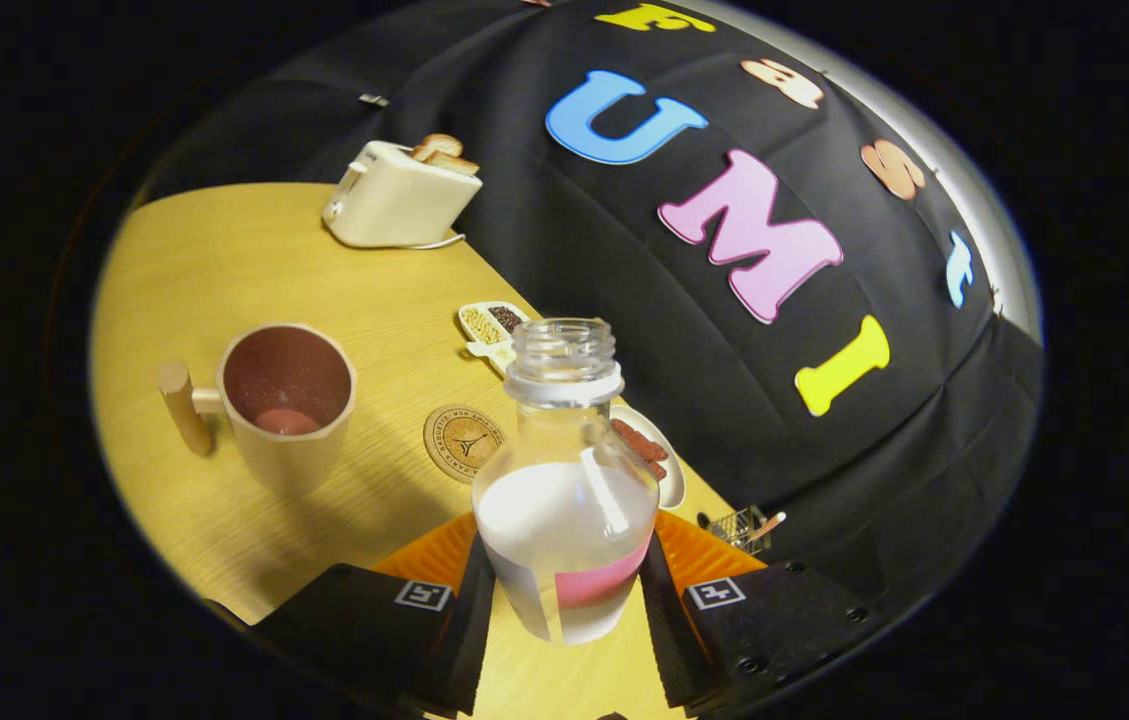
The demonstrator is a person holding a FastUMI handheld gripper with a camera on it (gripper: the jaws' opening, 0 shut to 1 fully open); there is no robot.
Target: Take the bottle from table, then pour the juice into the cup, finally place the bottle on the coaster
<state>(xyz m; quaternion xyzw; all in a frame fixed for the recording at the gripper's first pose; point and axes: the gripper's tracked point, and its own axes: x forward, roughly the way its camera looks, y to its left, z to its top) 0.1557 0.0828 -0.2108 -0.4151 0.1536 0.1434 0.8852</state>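
A clear, uncapped bottle (564, 500) holding white liquid stands between my fingers, and my gripper (564, 590) is shut on its lower body. The whole view is tilted, so the bottle leans with the gripper. A tan cup (286, 400) with a wooden handle and a dark red inside sits on the table to the left, beyond the fingers. A round cork coaster (464, 442) lies between the cup and the bottle, just behind the bottle's shoulder.
On the yellow wooden table (224, 270), a cream toaster (399, 195) with bread slices stands at the far edge. A small divided dish of grains (490, 325) and a white plate of sausages (652, 450) lie behind the bottle. A tiny wire basket (739, 525) sits at the right.
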